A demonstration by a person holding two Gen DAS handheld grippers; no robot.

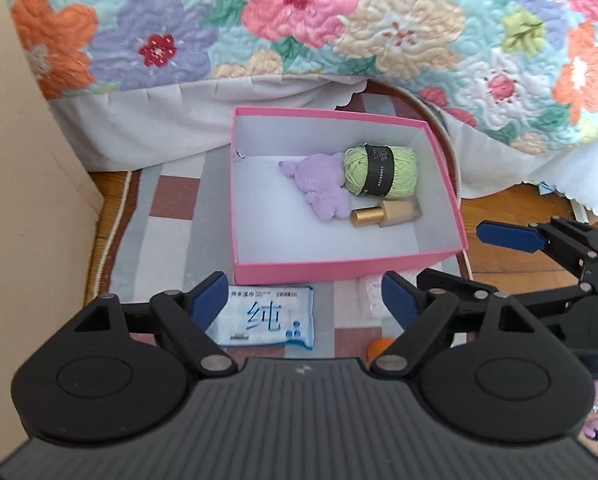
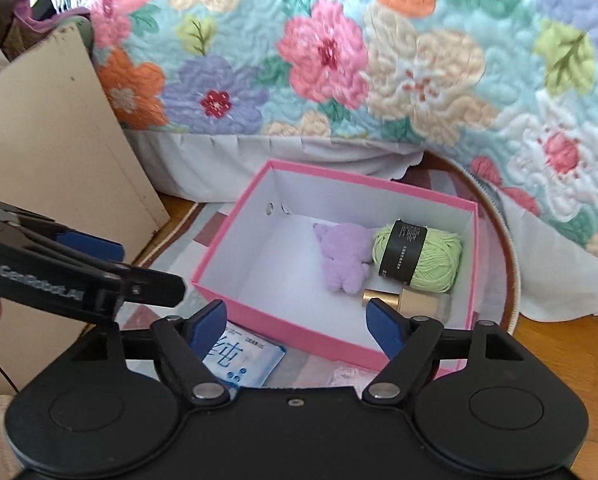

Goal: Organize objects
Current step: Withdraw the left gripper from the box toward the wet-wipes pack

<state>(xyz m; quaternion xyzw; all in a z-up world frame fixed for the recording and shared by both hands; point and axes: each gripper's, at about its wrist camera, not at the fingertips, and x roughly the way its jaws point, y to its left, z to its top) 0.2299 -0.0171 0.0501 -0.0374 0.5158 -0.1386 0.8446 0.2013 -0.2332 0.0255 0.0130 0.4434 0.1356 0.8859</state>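
An open pink box (image 1: 339,268) (image 2: 279,320) stands on a checked rug. At its right end lie a purple plush toy (image 1: 319,184) (image 2: 345,260), a green yarn ball (image 1: 379,168) (image 2: 419,256) and a gold-capped bottle (image 1: 387,214) (image 2: 415,300). A blue-white wipes packet (image 1: 267,316) (image 2: 239,360) lies on the rug before the box's front wall. My left gripper (image 1: 305,296) hangs open above that packet, holding nothing. My right gripper (image 2: 297,316) hangs open over the box's near wall, also with nothing between its pads. One of its fingers (image 1: 507,234) shows at the right of the left wrist view.
A small clear packet (image 1: 369,296) (image 2: 345,376) and an orange ball (image 1: 381,346) lie on the rug (image 1: 167,240) near the box. A floral quilt (image 1: 299,20) hangs over the bed behind. A beige panel (image 1: 27,200) stands at left. Wooden floor (image 1: 511,200) shows at right.
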